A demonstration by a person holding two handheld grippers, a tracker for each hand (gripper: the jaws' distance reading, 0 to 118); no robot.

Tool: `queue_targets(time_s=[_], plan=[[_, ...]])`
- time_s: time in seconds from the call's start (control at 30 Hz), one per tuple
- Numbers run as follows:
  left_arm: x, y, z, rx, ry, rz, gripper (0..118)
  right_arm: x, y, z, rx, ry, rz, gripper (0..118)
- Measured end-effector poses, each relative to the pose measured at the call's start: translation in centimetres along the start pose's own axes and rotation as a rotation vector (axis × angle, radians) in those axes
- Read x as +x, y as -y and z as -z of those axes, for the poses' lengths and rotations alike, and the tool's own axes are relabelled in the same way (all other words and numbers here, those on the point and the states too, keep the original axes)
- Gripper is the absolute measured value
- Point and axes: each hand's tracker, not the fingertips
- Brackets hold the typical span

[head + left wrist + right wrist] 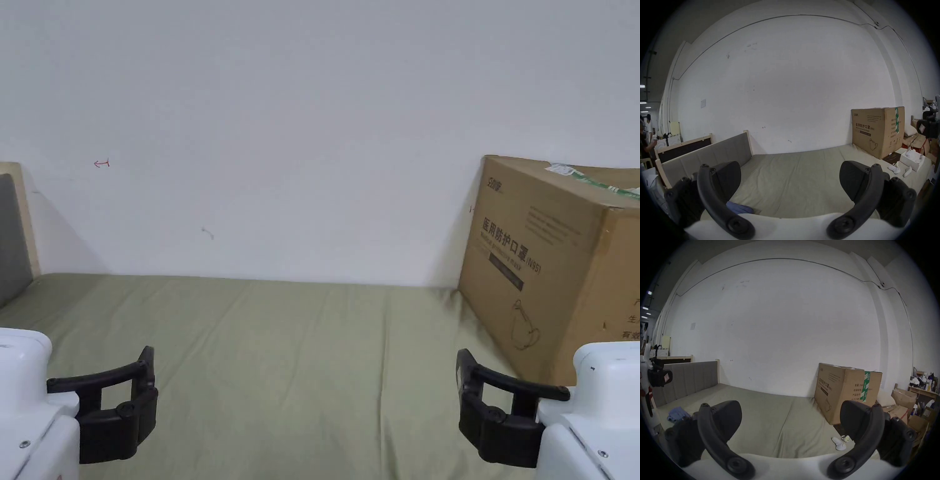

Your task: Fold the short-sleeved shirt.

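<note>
You hold two grippers above the green mattress (300, 350), the left gripper (789, 183) and the right gripper (790, 421), each with both jaws wide apart and nothing between them. One blue shirt (678, 413) lies crumpled near the mattress's left edge, close to the grey headboard (688, 379). One cardboard box (550, 262) stands at the far right corner.

Soft, even indoor light fills the head view, which is sharp and bright; the cardboard box (562, 275) casts a faint shadow on the white wall (312, 125) to its left. Both gripper views are dimmer, grainy, fisheye-bent, with black vignetted corners. Ceiling lamps (645, 308) glare at far left.
</note>
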Motion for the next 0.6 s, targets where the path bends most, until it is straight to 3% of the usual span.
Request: queue_targets(time_s=[0.47, 0.6], plan=[[-0.3, -0.07, 0.2, -0.003, -0.022, 0.025, 118, 0.27, -0.13, 0.19, 0.041, -0.003, 0.073, 118], [-0.41, -0.08, 0.3, -0.001, -0.028, 0.023, 118, -0.02, 0.23, 0.09, 0.077, 0.027, 0.043, 118]])
